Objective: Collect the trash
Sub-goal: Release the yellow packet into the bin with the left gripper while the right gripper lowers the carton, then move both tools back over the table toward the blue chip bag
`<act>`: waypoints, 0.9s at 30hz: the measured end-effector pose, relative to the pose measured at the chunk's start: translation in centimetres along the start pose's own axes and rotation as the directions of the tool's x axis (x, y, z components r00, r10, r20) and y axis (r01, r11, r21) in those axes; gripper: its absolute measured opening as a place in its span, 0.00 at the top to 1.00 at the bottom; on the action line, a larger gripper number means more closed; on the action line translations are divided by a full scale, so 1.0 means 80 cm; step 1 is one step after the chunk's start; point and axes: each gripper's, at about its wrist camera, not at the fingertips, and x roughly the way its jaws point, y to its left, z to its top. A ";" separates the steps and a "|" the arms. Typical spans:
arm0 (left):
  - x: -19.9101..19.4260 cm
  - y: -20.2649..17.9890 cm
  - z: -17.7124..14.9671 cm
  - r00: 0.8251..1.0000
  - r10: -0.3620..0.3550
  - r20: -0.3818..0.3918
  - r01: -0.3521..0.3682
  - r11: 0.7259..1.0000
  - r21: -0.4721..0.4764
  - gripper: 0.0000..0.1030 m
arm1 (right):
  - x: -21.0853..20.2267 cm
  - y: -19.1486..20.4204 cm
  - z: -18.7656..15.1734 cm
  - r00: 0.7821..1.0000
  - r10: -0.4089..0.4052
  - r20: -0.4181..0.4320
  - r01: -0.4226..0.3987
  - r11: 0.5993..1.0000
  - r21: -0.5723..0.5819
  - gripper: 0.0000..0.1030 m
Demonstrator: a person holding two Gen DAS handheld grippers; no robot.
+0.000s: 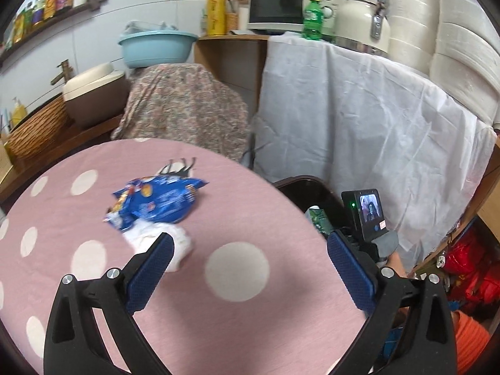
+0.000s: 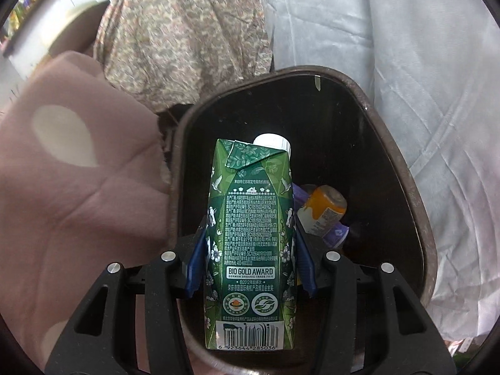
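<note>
1. Green milk carton (image 2: 250,234) is clamped between the right gripper's (image 2: 250,247) blue fingers (image 2: 197,262), cap end pointing away, hanging over the open mouth of the dark bin (image 2: 415,187). Prob. lined up so it falls straight in once let go.
2. Bin already has an orange-topped bottle (image 2: 325,209) and a purple wrapper in it.
3. Left gripper (image 1: 250,268) has its fingers wide apart, nothing btwn them, over the pink polka-dot counter (image 1: 281,212).
4. Trash not yet collected: blue snack bag (image 1: 156,200) w/ a crumpled white tissue (image 1: 159,237) touching its near edge. One left finger sits just in front of the tissue, likely next pick.
</note>
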 end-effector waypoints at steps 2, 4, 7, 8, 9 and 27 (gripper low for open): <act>-0.005 0.009 -0.005 1.000 0.005 0.002 -0.005 1.000 -0.015 0.05 | 0.011 0.002 0.002 1.000 -0.027 -0.011 0.027 1.000 -0.007 0.51; -0.009 0.016 -0.011 1.000 0.015 0.007 -0.015 1.000 -0.021 0.05 | 0.020 0.002 0.005 0.999 -0.041 -0.020 0.041 0.999 -0.007 0.51; -0.014 0.025 -0.019 0.999 0.046 0.013 -0.045 0.999 -0.022 0.05 | 0.025 0.003 0.006 0.997 -0.069 -0.023 0.068 0.998 -0.017 0.48; -0.014 0.027 -0.020 0.999 0.049 0.012 -0.049 0.998 -0.025 0.05 | 0.025 0.003 0.005 0.997 -0.076 -0.022 0.075 0.997 -0.021 0.46; -0.015 0.032 -0.022 0.999 0.052 0.011 -0.052 0.998 -0.031 0.05 | 0.023 0.003 0.005 0.997 -0.080 -0.020 0.079 0.996 -0.026 0.41; -0.078 0.122 -0.093 0.994 0.112 -0.011 -0.112 0.974 -0.199 0.05 | -0.184 0.059 -0.040 0.975 0.040 0.219 0.011 0.975 -0.223 0.21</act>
